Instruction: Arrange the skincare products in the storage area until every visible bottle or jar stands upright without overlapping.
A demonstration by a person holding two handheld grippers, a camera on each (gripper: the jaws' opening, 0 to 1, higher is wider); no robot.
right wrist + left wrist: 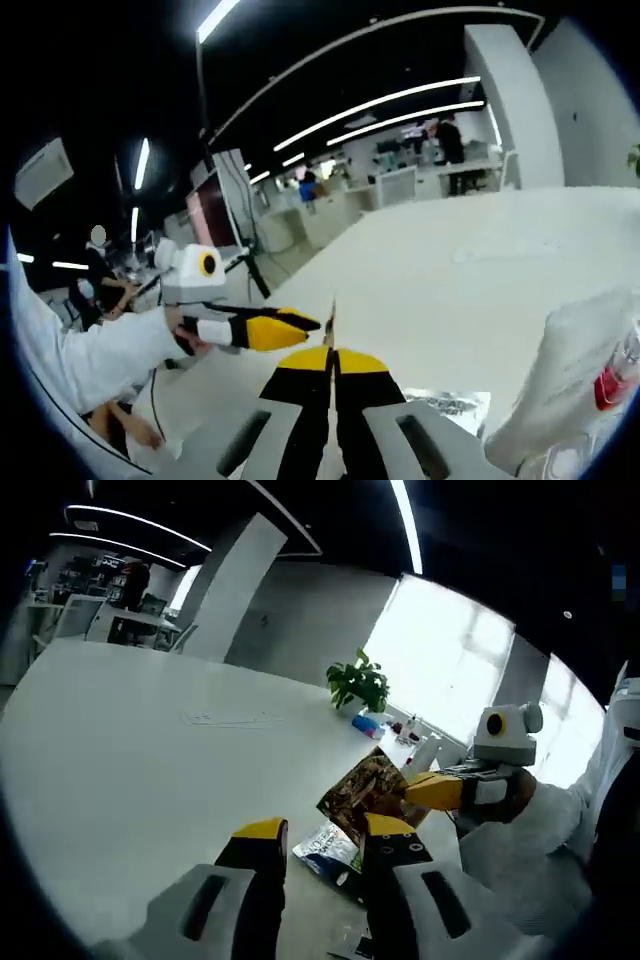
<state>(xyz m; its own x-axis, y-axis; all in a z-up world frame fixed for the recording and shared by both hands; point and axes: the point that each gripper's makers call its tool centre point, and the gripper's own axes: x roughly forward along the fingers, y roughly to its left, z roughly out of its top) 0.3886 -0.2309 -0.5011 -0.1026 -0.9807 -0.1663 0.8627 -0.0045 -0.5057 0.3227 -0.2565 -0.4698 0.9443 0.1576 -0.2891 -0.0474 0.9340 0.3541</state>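
The left gripper stands with jaws apart and empty, low over the table. Between and just beyond its tips lie two flat packets: a white-and-blue sachet and, behind it, a brown printed pouch. The right gripper reaches in from the right and appears clamped on the pouch's edge.

In the right gripper view, the right gripper has its jaws pressed together on a thin sheet edge, judged to be that pouch. The left gripper sits just beside it. A white bottle stands close on the right, touching a clear item with a red label.

Step in hand, by judgement: clearing or lifting the pouch; arranging has barely begun. More bottles cluster far off near a plant. The next move calls for setting the pouch where it overlaps nothing.

Open room: the tabletop to the left is broad and bare. The table's edge runs close on the right, beside a person's white sleeve; keep movements inboard.
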